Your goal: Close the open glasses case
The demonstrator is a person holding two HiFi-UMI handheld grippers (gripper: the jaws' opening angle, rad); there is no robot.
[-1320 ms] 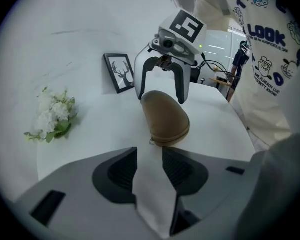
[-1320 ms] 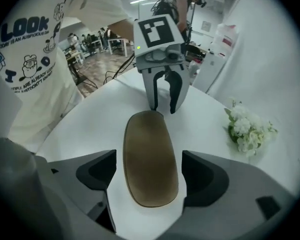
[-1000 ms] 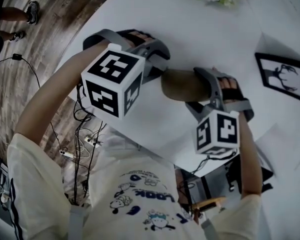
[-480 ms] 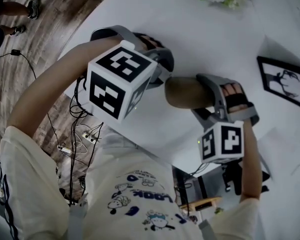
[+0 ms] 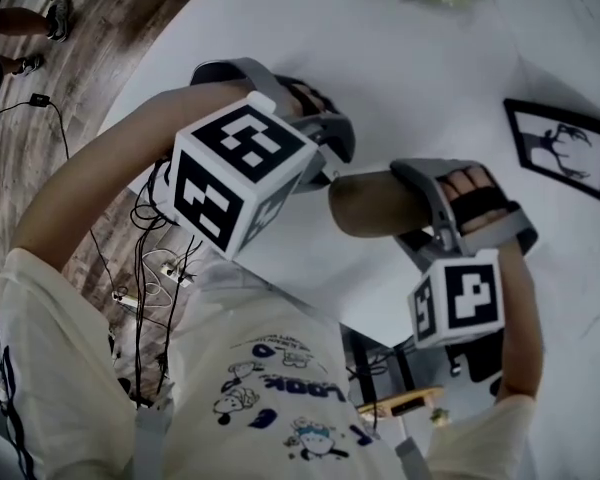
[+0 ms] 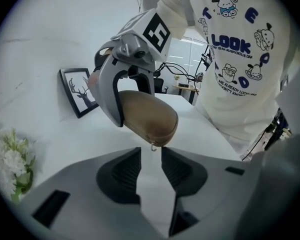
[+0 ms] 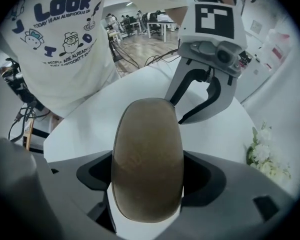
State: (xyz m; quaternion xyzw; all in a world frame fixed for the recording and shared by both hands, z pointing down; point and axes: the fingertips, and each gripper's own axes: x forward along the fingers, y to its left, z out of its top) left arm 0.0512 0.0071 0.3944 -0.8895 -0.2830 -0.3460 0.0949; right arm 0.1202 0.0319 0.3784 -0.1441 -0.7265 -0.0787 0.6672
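The right gripper (image 7: 147,184) is clamping the tan oval glasses case (image 7: 147,149), apparently already closed (seam looks sealed); the left gripper (image 6: 151,154) is hovering slightly parted, empty.

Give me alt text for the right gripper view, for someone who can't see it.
A tan glasses case, apparently closed, is clamped in the right gripper over a white table. Beyond its far end the left gripper hangs with jaws slightly apart. White flowers sit at the right edge.
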